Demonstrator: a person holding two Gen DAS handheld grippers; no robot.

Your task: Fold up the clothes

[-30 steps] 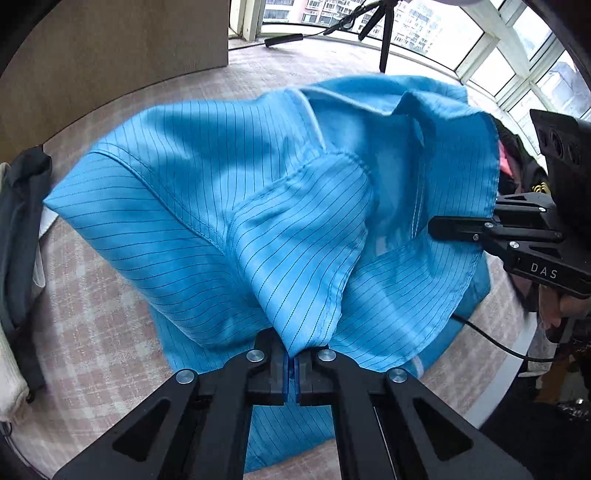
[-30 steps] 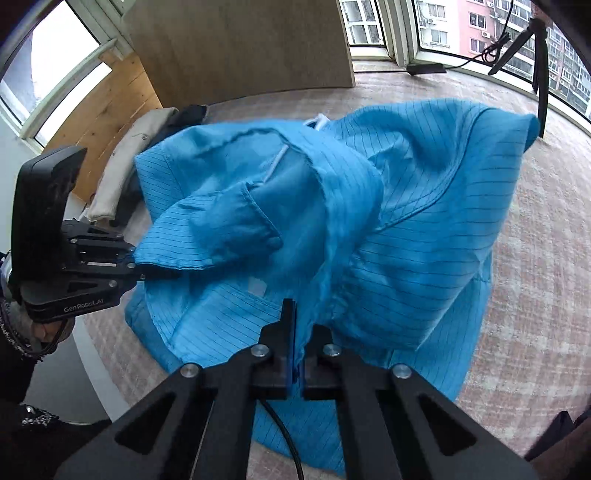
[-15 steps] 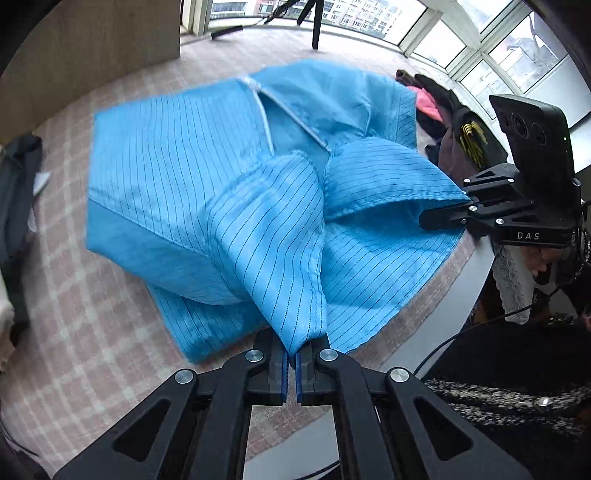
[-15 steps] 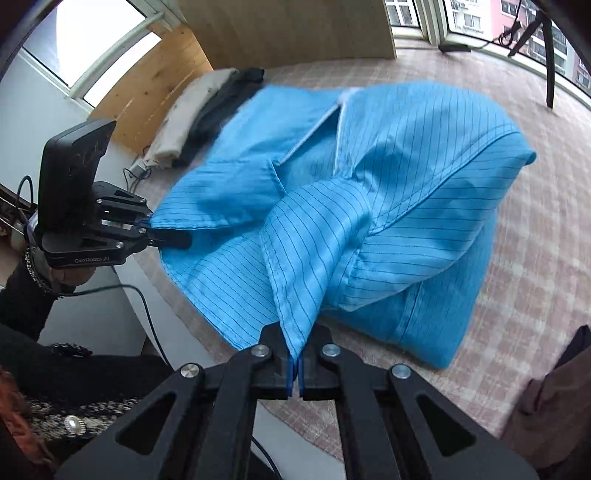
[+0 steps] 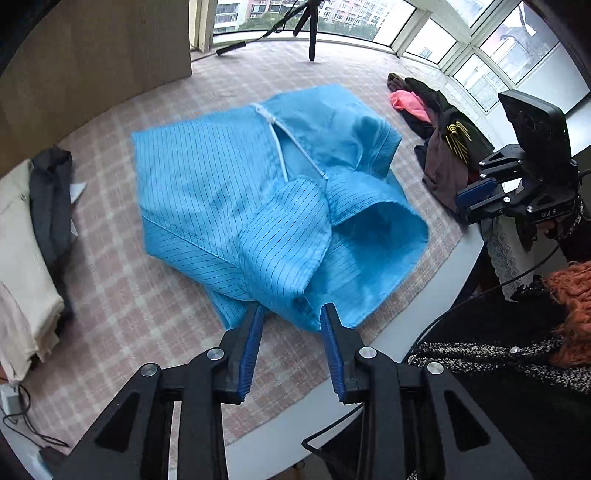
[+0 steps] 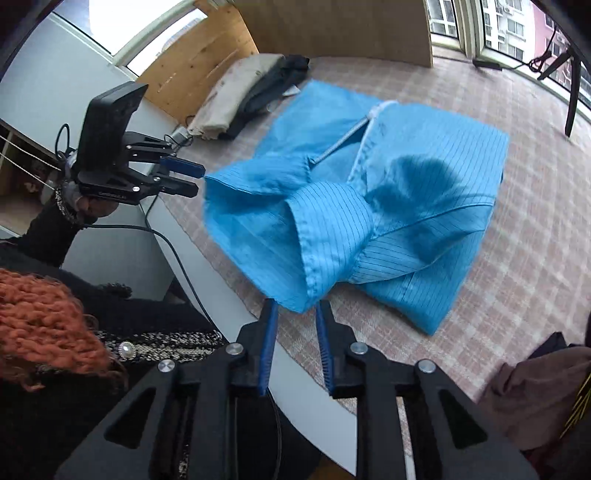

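A home-like room, perhaps a glazed balcony set up for recording. Ahead of the left gripper, curved floor-to-ceiling windows look onto apartment blocks, with a black tripod before them. A pink-checked tablecloth covers the table; loose piled clothes lie right of it.

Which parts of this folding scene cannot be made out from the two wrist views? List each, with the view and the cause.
- Underside of the blue striped garment: both views, hidden by its own folded layers.
- Pile of dark clothes: left wrist view, partly behind the right tongs; cut by the edge in the right wrist view.
- Print on the left tongs: right wrist view, too small.
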